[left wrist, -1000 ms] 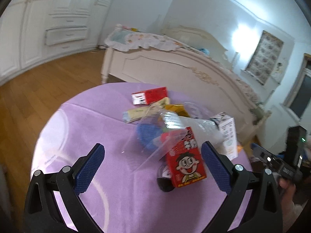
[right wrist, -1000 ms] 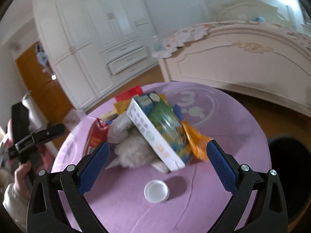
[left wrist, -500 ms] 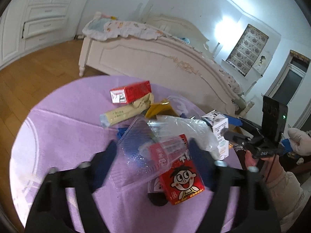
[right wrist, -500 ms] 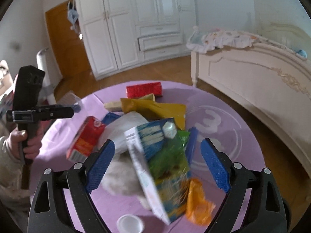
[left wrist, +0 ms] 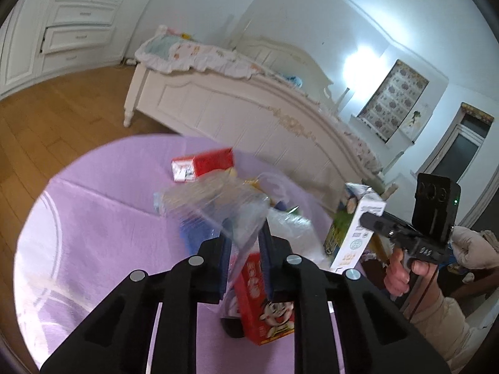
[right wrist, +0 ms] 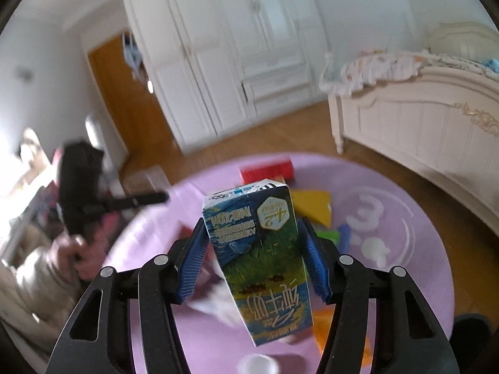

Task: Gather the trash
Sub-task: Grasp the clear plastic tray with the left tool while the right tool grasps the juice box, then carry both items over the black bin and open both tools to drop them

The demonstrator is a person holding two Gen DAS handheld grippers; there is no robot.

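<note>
Left gripper (left wrist: 244, 233): jaws have just been closing, now narrow, pinching a crumpled clear plastic wrapper (left wrist: 218, 202) held above the round purple-clothed table (left wrist: 93, 233). A red cartoon-face drink carton (left wrist: 265, 305) lies on the cloth below it.

Right gripper (right wrist: 254, 249): jaws have just been closing, blue pads now clamped on a tall blue-and-green milk carton (right wrist: 265, 258), upside down, above the litter pile. A red flat box (right wrist: 268, 170) lies at the far table edge.

Soft daylight, a glaring wall lamp (left wrist: 358, 62), motion blur (worst at left), fisheye-bent dark corners.
</note>
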